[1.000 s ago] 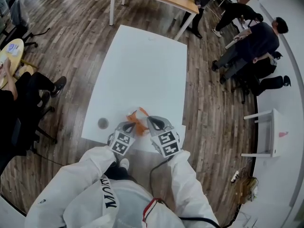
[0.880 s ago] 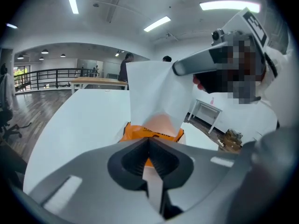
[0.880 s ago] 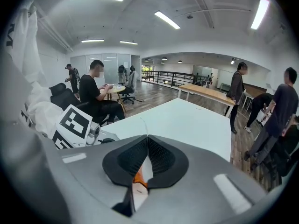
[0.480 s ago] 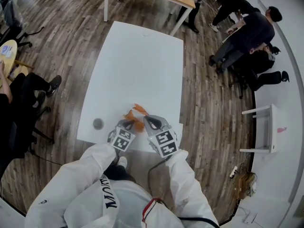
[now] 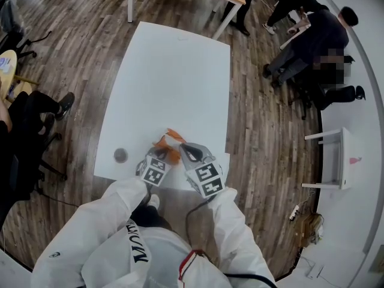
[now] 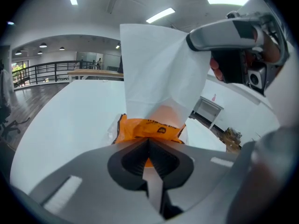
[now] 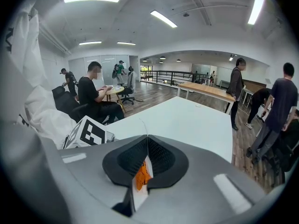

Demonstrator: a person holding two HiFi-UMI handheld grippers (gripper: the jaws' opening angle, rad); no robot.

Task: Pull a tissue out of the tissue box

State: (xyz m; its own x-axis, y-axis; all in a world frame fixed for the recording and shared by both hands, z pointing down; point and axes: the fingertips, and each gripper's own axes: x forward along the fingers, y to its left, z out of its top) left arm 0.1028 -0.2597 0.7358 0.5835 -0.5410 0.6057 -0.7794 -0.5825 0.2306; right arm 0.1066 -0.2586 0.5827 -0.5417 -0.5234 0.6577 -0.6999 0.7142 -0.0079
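On white table [image 5: 174, 71], orange tissue pack [image 6: 140, 129], tissue [image 6: 154, 69] upright, print illegible

The tissue [image 6: 156, 69] is thin white paper, matt and softly creased — sheer enough low down for orange to show through. The pack [image 6: 149, 129] under it is crinkled orange plastic film, lightly glossy. At the frame's bottom, the left gripper [image 6: 149, 141] has a smooth matt grey plastic shell and black ribbed pads [image 6: 131, 157]. In the head view the table [image 5: 174, 71] is smooth matt white and the floor [image 5: 72, 35] is dark grained wood.
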